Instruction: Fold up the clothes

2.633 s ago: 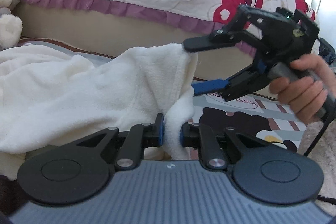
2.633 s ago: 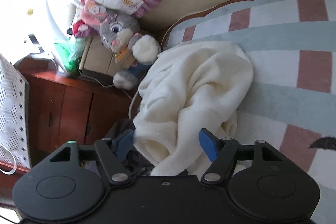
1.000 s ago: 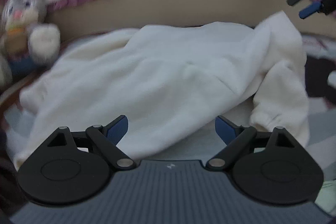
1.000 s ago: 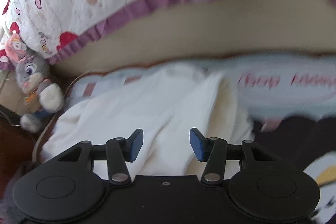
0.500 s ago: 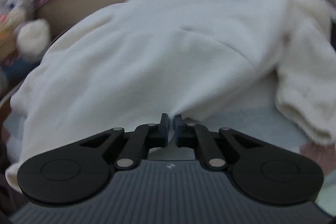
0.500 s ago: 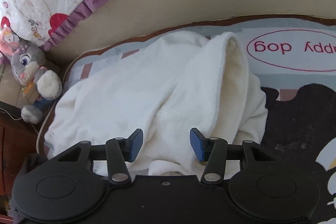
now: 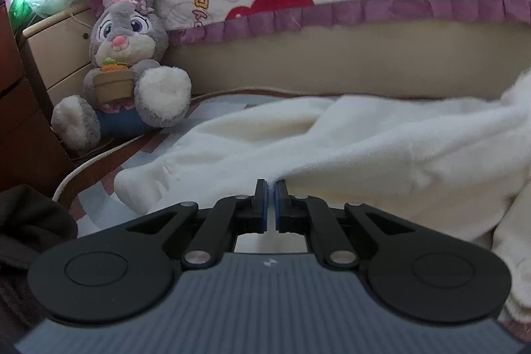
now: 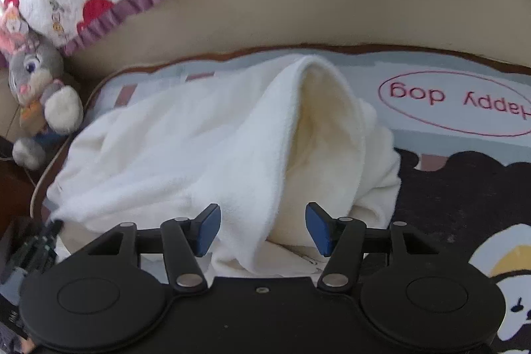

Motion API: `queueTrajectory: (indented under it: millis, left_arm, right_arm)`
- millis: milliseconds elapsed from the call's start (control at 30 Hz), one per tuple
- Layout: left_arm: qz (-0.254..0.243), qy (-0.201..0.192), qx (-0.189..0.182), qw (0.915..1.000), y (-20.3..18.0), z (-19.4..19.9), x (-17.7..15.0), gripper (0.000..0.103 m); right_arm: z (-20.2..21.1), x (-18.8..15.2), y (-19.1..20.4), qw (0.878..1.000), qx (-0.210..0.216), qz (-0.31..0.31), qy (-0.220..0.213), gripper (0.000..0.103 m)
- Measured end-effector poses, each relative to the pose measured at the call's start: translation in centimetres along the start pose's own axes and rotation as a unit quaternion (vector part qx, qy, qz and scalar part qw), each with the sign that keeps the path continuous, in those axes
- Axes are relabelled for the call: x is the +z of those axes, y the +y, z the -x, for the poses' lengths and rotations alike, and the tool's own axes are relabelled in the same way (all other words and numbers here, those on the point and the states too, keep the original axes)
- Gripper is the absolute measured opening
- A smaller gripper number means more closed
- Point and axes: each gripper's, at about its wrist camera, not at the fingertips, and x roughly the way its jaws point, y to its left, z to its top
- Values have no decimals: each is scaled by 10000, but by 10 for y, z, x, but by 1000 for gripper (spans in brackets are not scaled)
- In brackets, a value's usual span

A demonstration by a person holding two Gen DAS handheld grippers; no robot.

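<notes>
Beside the bed, a plush rabbit sits at far left; the cream fleece garment lies rumpled on the cartoon-print mat. Left tongs pinch its edge, likely to draw it flat, while right tongs hover spread over a raised fold.

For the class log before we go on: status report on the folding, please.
Left gripper shut on cream garment edge. Right gripper open, over a raised fold. Garment bunched, unfolded, on patterned mat. Plush rabbit off left, clear.

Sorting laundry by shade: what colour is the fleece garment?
Cream-white fleece garment, clearest in the right wrist view.
</notes>
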Motion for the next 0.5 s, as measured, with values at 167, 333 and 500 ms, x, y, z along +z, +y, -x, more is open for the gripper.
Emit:
queueTrajectory:
  millis: [167, 333, 500]
  left_arm:
    - [422, -377, 229, 9981, 22, 5, 9, 4]
    - [1254, -342, -195, 9913, 53, 7, 10, 4]
    - [2459, 613, -1665, 9529, 68, -1, -13, 6]
  right_arm:
    - [-19, 4, 8, 9967, 786, 174, -65, 14]
    - [5, 0, 43, 9817, 1466, 1024, -650, 10]
    - [13, -22, 66, 9667, 1894, 1702, -245, 10]
